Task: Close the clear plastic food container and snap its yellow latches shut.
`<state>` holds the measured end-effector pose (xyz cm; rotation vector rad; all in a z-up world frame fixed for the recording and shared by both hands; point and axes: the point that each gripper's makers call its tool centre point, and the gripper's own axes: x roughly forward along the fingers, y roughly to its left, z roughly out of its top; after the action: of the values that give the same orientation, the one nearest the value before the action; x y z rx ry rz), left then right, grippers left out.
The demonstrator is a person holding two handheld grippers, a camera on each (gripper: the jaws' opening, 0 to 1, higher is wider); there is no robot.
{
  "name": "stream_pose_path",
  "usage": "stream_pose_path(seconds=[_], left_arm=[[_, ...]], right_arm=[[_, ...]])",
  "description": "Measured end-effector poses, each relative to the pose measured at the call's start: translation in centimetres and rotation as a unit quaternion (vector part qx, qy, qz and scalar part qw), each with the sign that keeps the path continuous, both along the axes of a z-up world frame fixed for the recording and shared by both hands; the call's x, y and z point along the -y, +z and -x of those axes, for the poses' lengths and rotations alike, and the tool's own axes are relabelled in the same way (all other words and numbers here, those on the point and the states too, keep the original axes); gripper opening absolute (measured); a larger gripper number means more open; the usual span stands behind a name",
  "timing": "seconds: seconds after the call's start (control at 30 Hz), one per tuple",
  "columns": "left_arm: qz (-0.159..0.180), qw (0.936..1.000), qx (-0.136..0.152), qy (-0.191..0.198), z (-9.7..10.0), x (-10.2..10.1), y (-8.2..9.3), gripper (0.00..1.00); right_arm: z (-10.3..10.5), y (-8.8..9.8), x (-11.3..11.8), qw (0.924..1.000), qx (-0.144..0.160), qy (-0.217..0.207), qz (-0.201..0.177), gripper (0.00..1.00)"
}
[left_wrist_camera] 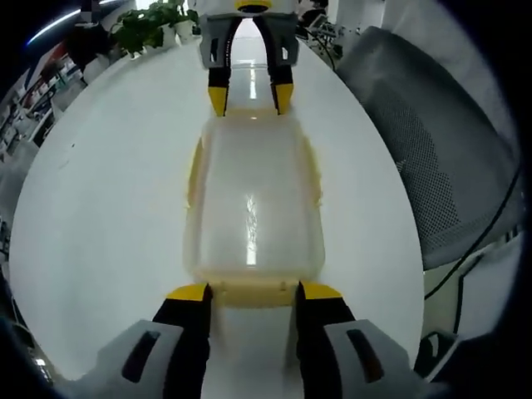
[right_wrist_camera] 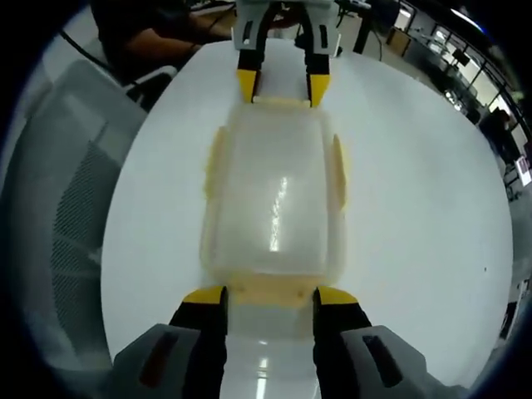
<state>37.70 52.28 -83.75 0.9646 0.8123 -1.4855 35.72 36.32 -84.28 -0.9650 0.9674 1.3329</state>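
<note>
Right now, in the left gripper view, the clear container [left_wrist_camera: 253, 208] lies lengthwise on the round white table [left_wrist_camera: 100, 208], lid already down on it. The left gripper [left_wrist_camera: 253, 293] sits at the near short end, its yellow-tipped jaws spread apart on either side of the yellow end latch [left_wrist_camera: 253, 293], not pinching anything. At the far end the right gripper [left_wrist_camera: 249, 98] stands the same way, jaws apart at the opposite latch. A grey mesh chair [left_wrist_camera: 440, 150] stands beside the table, with potted plants [left_wrist_camera: 154, 25] beyond.

From the right gripper view, the same box [right_wrist_camera: 274, 199] runs away from the right gripper [right_wrist_camera: 270, 298], jaws parted about the near latch [right_wrist_camera: 270, 289], and the left gripper [right_wrist_camera: 283, 87] is opposite. Side latches [right_wrist_camera: 339, 170] stick out along the long edges, seemingly unfastened.

My guess is the closing is done and the latching is at hand; each end flap needs pressing down until it catches. Through the cloudy lid I can't make out any contents.
</note>
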Motion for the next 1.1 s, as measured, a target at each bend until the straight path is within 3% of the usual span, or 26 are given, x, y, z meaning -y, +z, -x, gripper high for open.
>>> stream_pose_path(seconds=[1.1], left_arm=[[-0.032, 0.9994, 0.008, 0.014, 0.13, -0.01, -0.03, 0.38]], right_arm=[[-0.11, -0.06, -0.12, 0.9999, -0.002, -0.011, -0.009, 0.37]])
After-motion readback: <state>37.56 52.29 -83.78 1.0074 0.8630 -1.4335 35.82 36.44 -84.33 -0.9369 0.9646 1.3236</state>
